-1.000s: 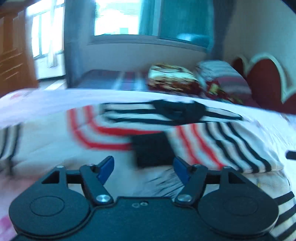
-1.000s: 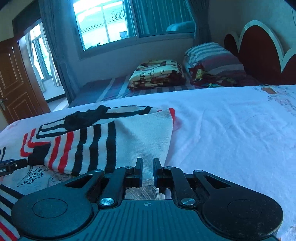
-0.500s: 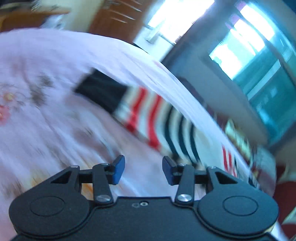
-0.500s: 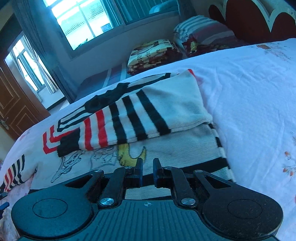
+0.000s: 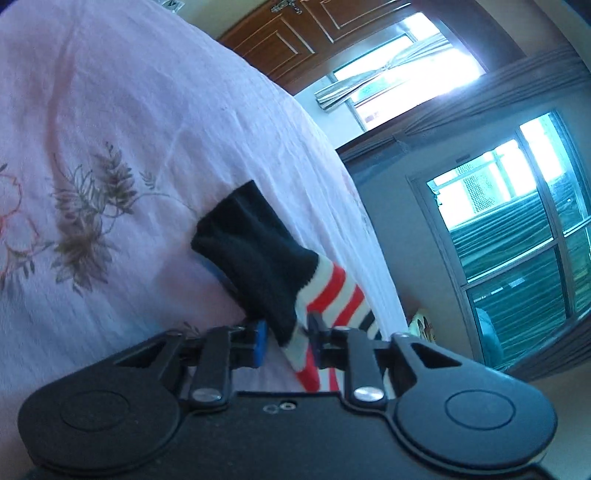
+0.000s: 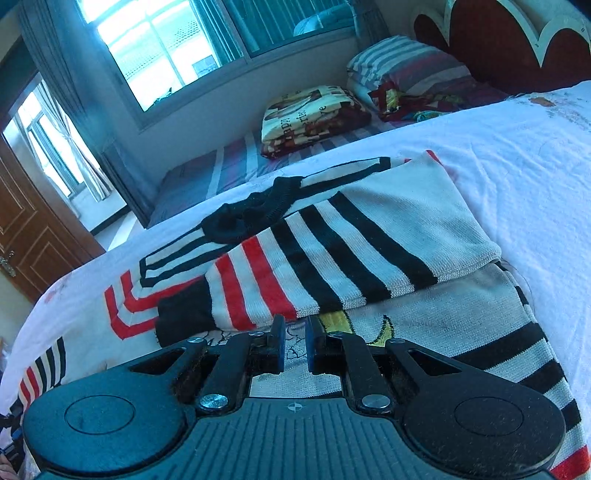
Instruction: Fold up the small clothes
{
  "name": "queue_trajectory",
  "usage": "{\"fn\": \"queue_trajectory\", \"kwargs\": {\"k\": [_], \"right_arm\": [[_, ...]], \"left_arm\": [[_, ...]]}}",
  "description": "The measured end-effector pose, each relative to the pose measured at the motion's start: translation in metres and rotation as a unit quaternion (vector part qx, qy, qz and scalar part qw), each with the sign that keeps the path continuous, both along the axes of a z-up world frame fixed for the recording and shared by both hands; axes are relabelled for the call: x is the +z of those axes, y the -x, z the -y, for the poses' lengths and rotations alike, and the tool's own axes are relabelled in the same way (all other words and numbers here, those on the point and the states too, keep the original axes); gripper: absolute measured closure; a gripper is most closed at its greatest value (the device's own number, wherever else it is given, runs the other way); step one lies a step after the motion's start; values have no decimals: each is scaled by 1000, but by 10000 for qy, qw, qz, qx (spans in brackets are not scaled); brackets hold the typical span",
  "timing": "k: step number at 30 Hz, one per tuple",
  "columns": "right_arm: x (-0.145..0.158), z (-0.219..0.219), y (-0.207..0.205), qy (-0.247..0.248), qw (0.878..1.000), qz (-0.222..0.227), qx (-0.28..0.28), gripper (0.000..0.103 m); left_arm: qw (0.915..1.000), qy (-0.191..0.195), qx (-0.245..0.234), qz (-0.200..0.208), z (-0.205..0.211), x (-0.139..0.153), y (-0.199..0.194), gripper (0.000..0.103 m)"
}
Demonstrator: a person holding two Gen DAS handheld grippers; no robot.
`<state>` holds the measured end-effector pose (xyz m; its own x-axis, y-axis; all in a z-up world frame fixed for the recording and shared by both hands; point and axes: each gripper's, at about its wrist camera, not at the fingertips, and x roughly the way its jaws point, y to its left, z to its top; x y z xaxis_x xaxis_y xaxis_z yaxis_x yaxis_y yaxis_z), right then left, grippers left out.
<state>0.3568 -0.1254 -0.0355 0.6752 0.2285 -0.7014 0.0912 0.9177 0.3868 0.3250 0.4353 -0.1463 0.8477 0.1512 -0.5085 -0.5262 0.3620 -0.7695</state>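
Left gripper [image 5: 286, 338]: my jaws have just been closing and now pinch the sleeve [image 5: 266, 258] of the striped sweater [image 6: 332, 258] right behind its black cuff. The cuff sticks out past my fingertips, tilted up and away; red and white stripes run back between the pads towards the body of the tool. The view is rolled hard, so the bed edge runs as a diagonal from top centre to lower right.

Pink bedsheet [image 5: 110, 129] under and to the left of the cuff is open and flat, with only a printed flower pattern on it. Beyond the bed edge are a wooden door [image 5: 314, 33] and a window [image 5: 517, 221].

Right gripper [image 6: 293, 341]: jaws drawn narrow, with a slim gap between the blue pads, and nothing pinched in them. They hang over the cartoon print on the sweater front, just short of the near edge of the other sleeve [image 6: 332, 251], which lies folded across the chest with its black cuff to my left.

Sweater's right edge lies on the sheet; from there the sheet is bare towards the headboard [image 6: 498, 40]. A second bed behind carries a folded blanket [image 6: 314, 114] and a striped pillow [image 6: 402, 62], well apart from the garment.
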Motion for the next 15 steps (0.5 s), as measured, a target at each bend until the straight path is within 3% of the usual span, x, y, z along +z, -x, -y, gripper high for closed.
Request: {"fn": "queue_trajectory", "kwargs": {"k": [4, 7, 10, 13, 15], "right_arm": [[-3, 8, 3, -27, 9999, -49, -122, 92], [-5, 16, 5, -7, 9999, -15, -129, 92], [-7, 26, 5, -81, 9998, 24, -160, 92], [-8, 36, 4, -191, 9996, 45, -227, 92], [-7, 46, 4, -239, 9994, 84, -224, 92]], "left_arm": [[9997, -190, -46, -179, 1, 5, -1, 98], [9950, -906, -424, -3, 30, 47, -8, 99], [9792, -1684, -1128, -51, 80, 84, -36, 99], [9649, -1973, -1731, -29, 132, 94, -66, 99], [9465, -2389, -2165, 94, 179, 104, -86, 99]]}}
